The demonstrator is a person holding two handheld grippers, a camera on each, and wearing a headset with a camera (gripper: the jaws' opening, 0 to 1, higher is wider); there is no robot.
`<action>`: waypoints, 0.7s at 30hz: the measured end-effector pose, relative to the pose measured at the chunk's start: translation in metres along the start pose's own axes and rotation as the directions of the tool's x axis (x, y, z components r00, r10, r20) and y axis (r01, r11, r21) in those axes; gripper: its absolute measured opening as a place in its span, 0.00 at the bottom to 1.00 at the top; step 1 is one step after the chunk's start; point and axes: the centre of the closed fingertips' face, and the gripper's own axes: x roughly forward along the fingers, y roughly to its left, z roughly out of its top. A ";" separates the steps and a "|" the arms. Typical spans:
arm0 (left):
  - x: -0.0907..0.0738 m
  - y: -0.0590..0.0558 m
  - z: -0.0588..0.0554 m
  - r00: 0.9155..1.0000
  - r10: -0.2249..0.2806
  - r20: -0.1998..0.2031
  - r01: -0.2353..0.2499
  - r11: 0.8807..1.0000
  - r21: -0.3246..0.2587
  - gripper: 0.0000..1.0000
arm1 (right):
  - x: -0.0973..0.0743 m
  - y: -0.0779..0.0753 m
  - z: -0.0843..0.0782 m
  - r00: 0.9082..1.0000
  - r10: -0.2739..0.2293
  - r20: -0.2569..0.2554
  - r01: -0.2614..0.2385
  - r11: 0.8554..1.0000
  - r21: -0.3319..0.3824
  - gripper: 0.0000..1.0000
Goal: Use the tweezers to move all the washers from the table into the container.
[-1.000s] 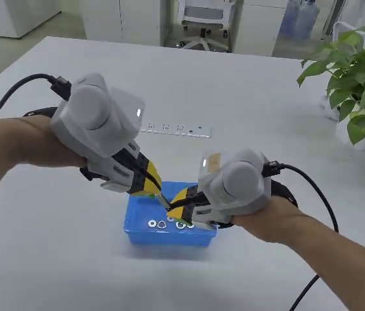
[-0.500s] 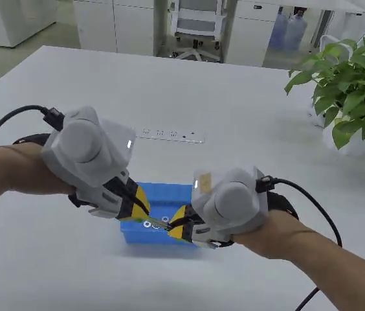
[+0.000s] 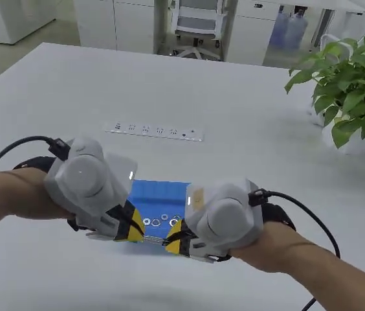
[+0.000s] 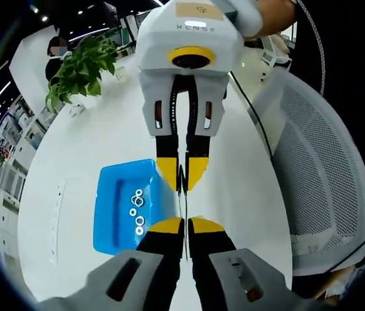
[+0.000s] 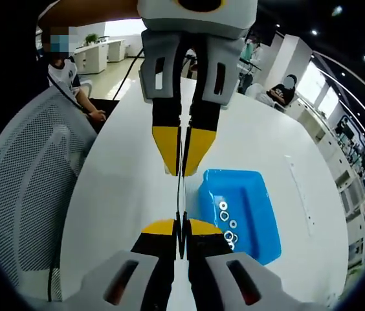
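The person holds both grippers low over the bench (image 3: 247, 116), just at the near side of the blue container (image 3: 160, 193). The left hand (image 3: 30, 194) comes in from the left of the container. The right hand (image 3: 270, 234) comes in from the right. Both wrists are bent inward, so the two grippers point at each other, tip to tip.

The left gripper (image 4: 186, 228) has its fingers (image 4: 168, 225) pressed close together. They pinch one end of the thin metal tweezers (image 4: 183, 202). The right gripper (image 5: 181, 228) has its fingers (image 5: 199, 227) pressed close too, on the other end of the tweezers. The tweezers run like a thin line from one gripper to the other. They sit just beside the container, not over it.

The washers (image 3: 163, 220) lie inside the container in a small bunch, near its middle. They are little silver rings.

In the left gripper view, the white front of the right gripper has small grey letters (image 4: 195, 27). They seem to read "XENSE". Above the letters is a tan sticker (image 4: 199, 9), but its print is too small to read.

Past the far side of the container a white power strip (image 3: 153, 131) lies flat on the bench. A green plant (image 3: 351, 71) stands well off to the right of the container.
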 end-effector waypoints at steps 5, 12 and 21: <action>0.008 -0.007 -0.006 1.000 -0.003 -0.017 0.003 1.000 0.013 0.09 | 0.004 0.005 -0.004 1.000 0.012 -0.017 -0.013 1.000 -0.002 0.06; 0.018 -0.014 -0.014 0.999 0.000 -0.041 0.000 1.000 0.017 0.11 | 0.009 0.013 -0.011 0.999 0.036 -0.038 -0.035 0.999 0.017 0.06; 0.036 -0.024 -0.022 0.999 0.008 -0.052 -0.008 1.000 0.006 0.08 | 0.016 0.027 -0.018 0.997 0.062 -0.048 -0.061 0.998 0.033 0.06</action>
